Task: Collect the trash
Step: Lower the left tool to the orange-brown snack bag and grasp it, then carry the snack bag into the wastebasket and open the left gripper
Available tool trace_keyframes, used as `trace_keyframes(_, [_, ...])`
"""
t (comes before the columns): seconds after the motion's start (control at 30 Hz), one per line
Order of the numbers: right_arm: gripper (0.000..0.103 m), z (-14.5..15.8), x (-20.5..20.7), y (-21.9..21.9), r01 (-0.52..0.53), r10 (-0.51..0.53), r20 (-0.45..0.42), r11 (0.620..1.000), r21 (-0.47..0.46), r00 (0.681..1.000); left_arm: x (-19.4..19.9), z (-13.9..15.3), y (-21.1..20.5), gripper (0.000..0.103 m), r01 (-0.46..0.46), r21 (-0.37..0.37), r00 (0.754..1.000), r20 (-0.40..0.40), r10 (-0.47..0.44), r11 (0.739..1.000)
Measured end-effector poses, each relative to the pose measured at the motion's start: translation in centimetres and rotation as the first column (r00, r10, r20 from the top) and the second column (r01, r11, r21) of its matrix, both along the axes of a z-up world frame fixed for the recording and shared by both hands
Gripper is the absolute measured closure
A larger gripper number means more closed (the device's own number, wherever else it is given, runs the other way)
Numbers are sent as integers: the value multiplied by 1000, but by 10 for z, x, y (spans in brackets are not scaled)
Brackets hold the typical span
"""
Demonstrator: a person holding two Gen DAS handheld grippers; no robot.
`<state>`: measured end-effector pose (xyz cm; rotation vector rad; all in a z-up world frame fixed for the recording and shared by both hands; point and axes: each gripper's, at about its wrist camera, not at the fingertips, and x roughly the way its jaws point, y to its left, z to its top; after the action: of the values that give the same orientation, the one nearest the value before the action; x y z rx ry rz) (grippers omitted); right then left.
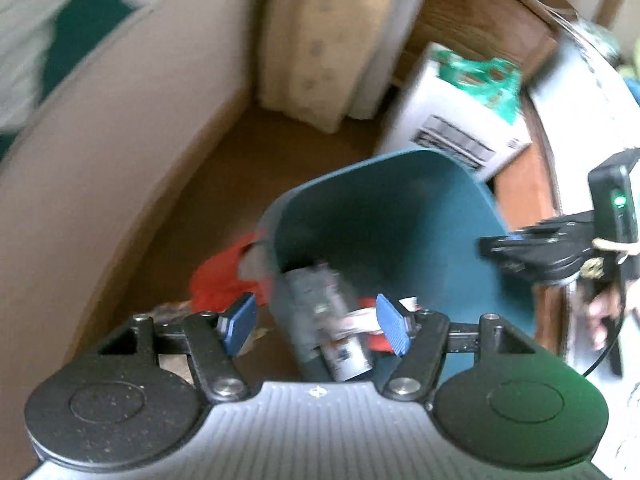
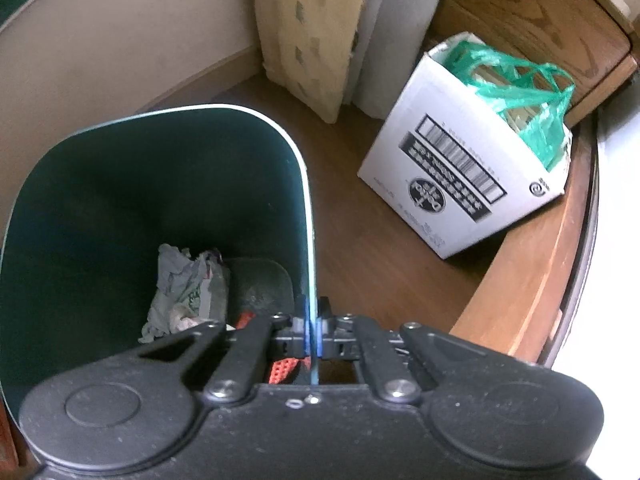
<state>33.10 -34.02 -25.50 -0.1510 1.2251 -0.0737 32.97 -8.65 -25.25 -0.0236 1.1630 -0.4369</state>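
A dark teal trash bin (image 1: 400,156) stands on the wooden floor, with its rim (image 2: 240,110) open to both views. My left gripper (image 1: 316,324) hangs open above its mouth. A blurred grey can-like piece of trash (image 1: 332,312) shows between and below the blue pads (image 1: 394,328), and neither pad touches it. My right gripper (image 2: 312,332) is shut on the bin's thin right wall; it also shows in the left wrist view as the right gripper (image 1: 496,244). Crumpled grey wrappers (image 2: 184,288) and a piece of orange netting (image 2: 284,372) lie on the bin's bottom.
A white cardboard box (image 2: 460,184) holding a green plastic bag (image 2: 520,92) stands right of the bin. A curtain (image 2: 312,40) and a beige wall are behind. Wooden furniture (image 2: 540,280) curves along the right. Something red (image 1: 224,276) lies left of the bin. A person's hand (image 1: 604,312) grips the right tool.
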Motion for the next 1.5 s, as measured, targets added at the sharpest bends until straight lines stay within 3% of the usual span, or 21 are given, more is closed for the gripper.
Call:
trace_keyframes(0.07, [101,-1,1,-8,34,-34,-21,999,17,999,-1,-8,28,29,-63,5,998,-24,64,998])
trace_keyframes(0.27, [101,5,-1,-34,150,-150,-32,989,15,988,-2,-57,90,28,-201,77,977,-63,206,977])
trace_keyframes(0.5, [99,2,-4,-45,176,-177,-47,984,-12,983,13,-149,128,28,-272,165,945,-137,295,948])
trace_keyframes(0.67, [97,-2,-1,-51,207,-208,-53,978,-20,977,22,-223,157,28,-312,213,894,-263,362,926])
trace_keyframes(0.73, [96,-3,0,-54,213,-214,-55,977,-24,975,21,-248,163,28,-300,258,883,-289,370,919])
trace_keyframes(0.9, [95,-5,-1,-52,213,-215,-61,976,-42,975,7,-296,163,28,-188,353,882,-351,316,917])
trace_keyframes(1.03, [94,-7,-1,-52,218,-221,-65,975,-50,973,1,-314,166,28,-173,369,874,-371,315,913])
trace_keyframes(1.17, [94,-7,0,-52,226,-229,-67,973,-51,971,3,-328,179,29,-221,353,849,-390,357,909])
trace_keyframes(1.2, [94,-7,0,-52,226,-230,-68,973,-51,971,4,-329,183,34,-236,346,843,-391,369,908])
trace_keyframes(1.23, [94,-7,0,-52,226,-229,-69,973,-52,971,4,-331,186,45,-249,337,837,-398,377,908])
trace_keyframes(1.37, [94,-7,0,-51,229,-233,-68,972,-56,970,0,-332,188,51,-227,340,848,-392,357,913])
trace_keyframes(1.4, [94,-8,0,-51,228,-232,-66,972,-58,971,-2,-331,188,61,-219,340,851,-392,349,915])
trace_keyframes(1.5, [94,-7,-2,-49,223,-227,-60,973,-63,972,-5,-325,186,70,-206,357,855,-387,345,911])
